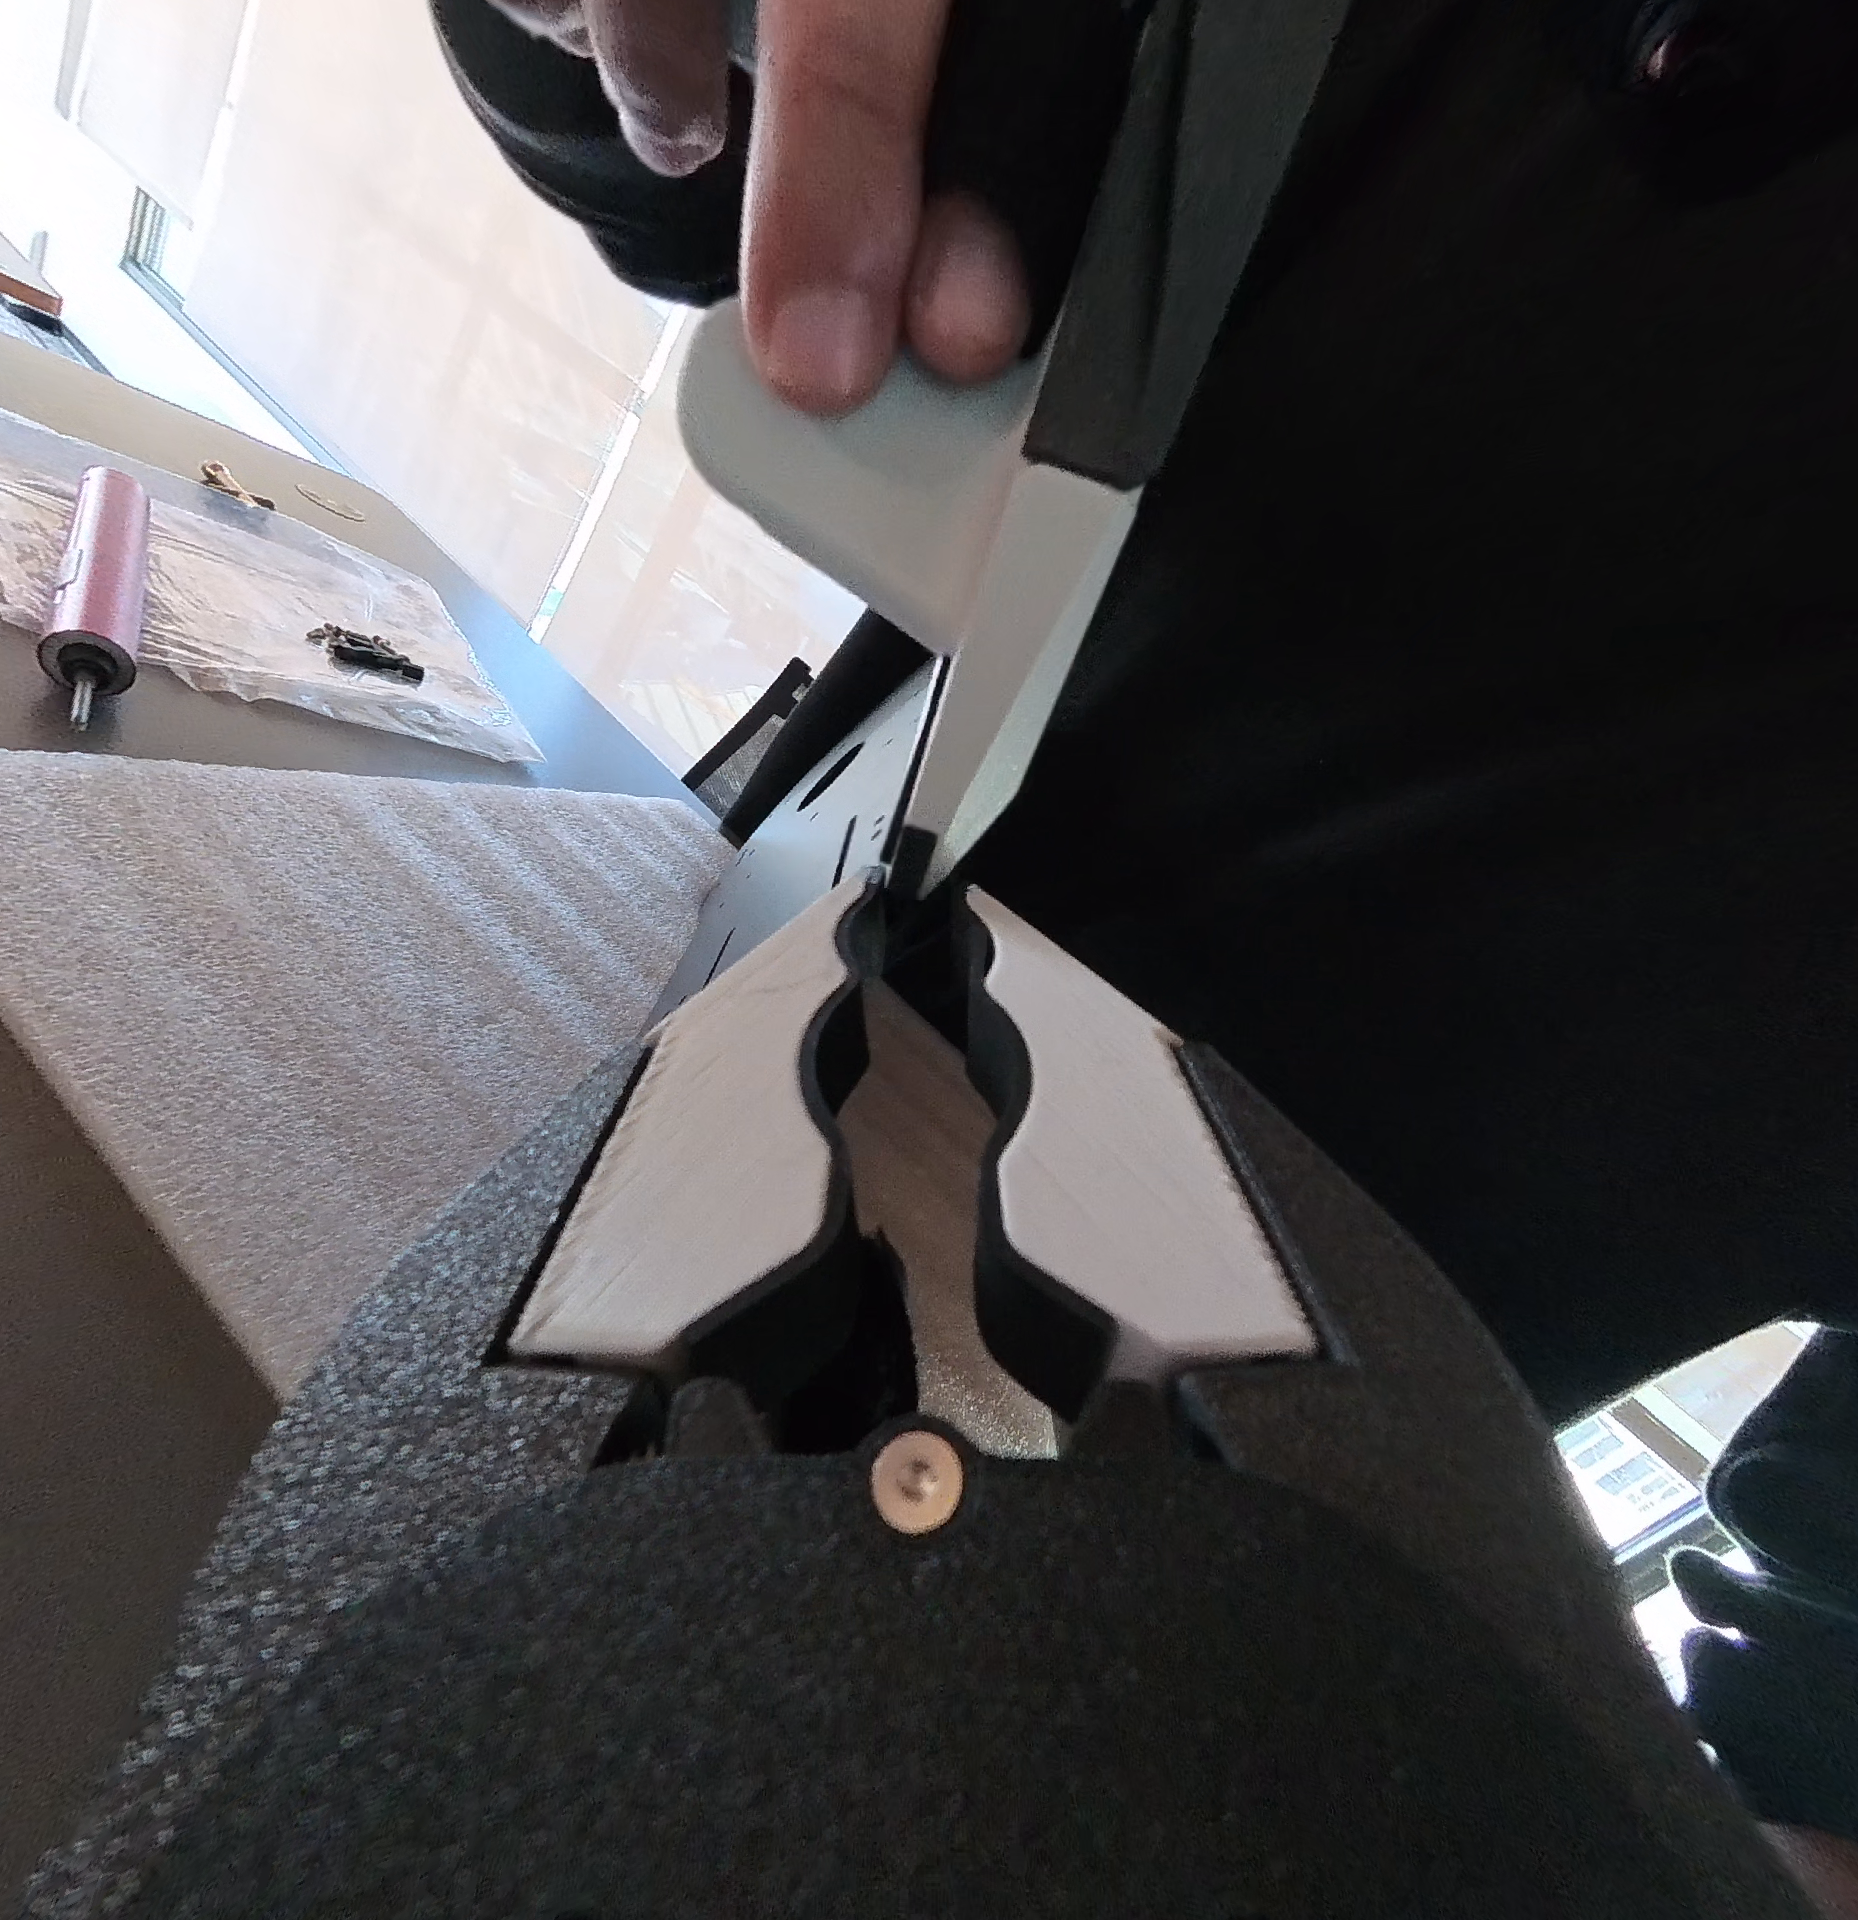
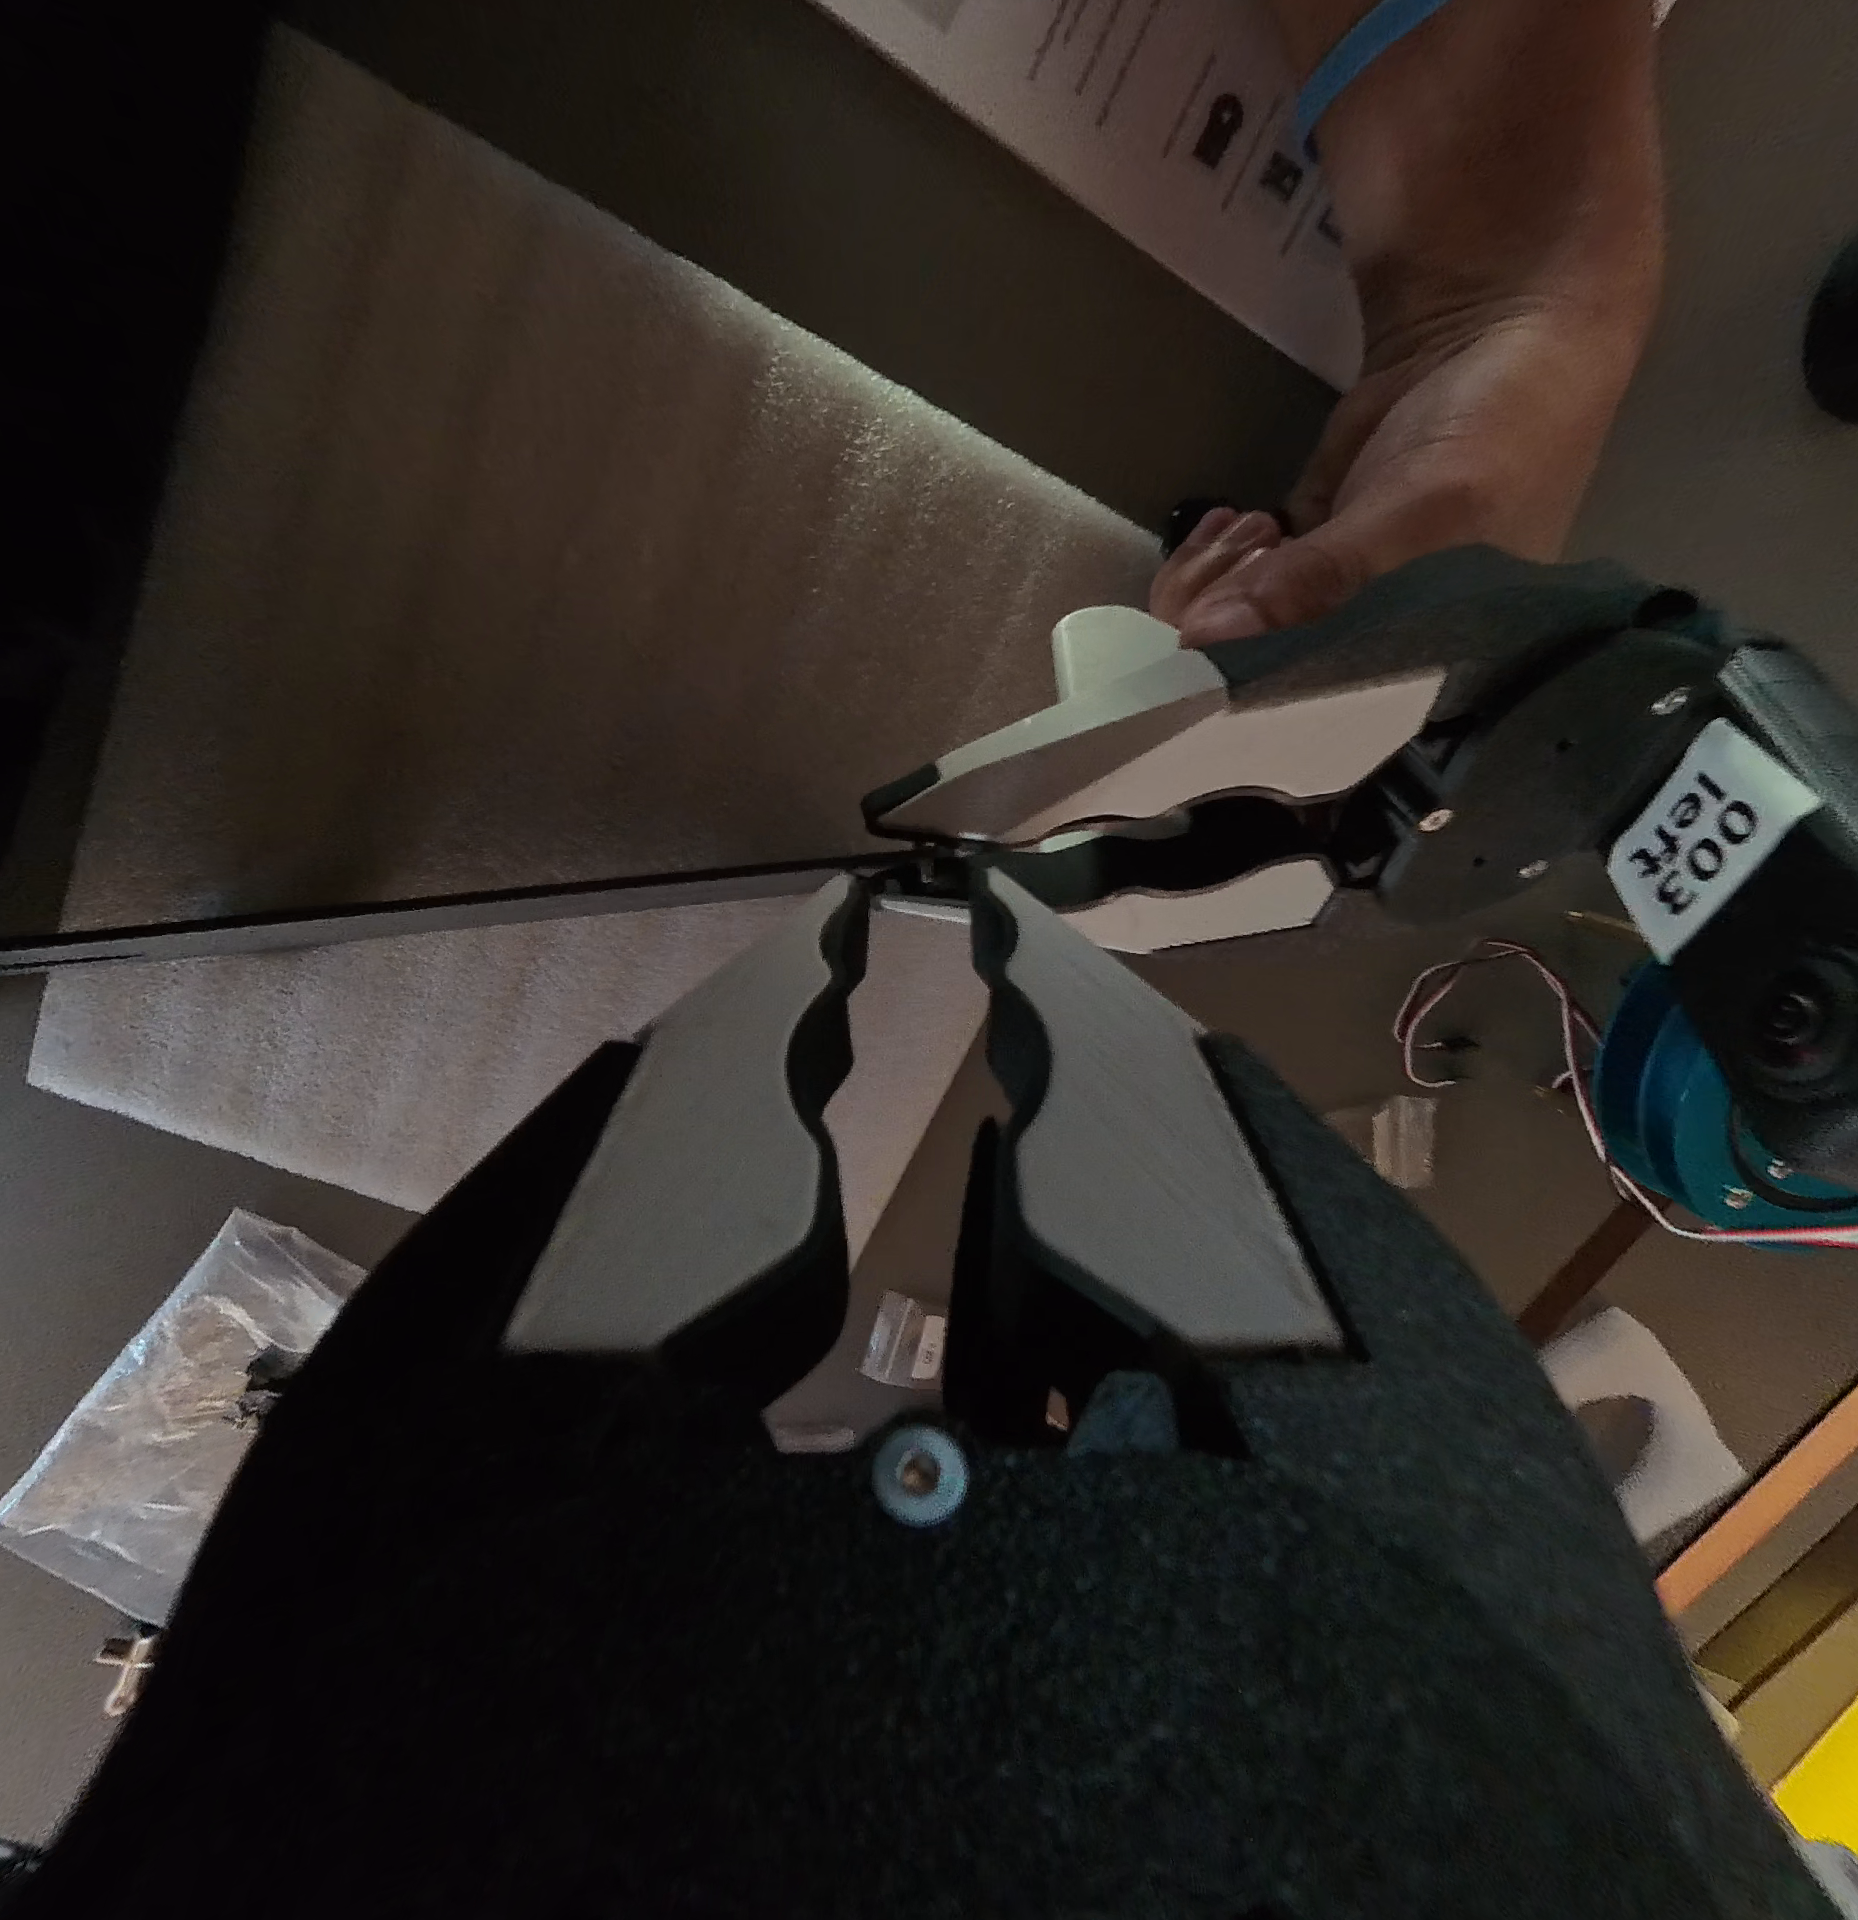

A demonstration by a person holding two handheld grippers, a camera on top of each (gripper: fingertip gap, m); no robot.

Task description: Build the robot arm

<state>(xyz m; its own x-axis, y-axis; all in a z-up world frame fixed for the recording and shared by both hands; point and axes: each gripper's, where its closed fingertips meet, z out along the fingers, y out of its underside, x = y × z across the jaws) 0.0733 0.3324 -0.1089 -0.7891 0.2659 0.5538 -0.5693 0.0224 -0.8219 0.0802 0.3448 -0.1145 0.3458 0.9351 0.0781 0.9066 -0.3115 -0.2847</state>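
Both grippers meet at one corner of a thin black metal plate (image 2: 405, 914). Left gripper (image 1: 909, 894): jaws narrowed at the tips, apparently pinching the plate. Right gripper (image 2: 920, 883): tips also converge there; grip unclear. Only the right view shows the plate edge-on, long axis running left over the white foam sheet (image 2: 509, 582). Only the left view shows a pink cylindrical motor (image 1: 94, 571) on a plastic bag (image 1: 312, 623).

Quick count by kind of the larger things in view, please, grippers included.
Handheld two-finger grippers: 2 (left gripper, right gripper)
Thin dark metal plate: 1
White foam sheet: 1
Pink metal cylinder: 1
Clear plastic bag: 1
Total: 6
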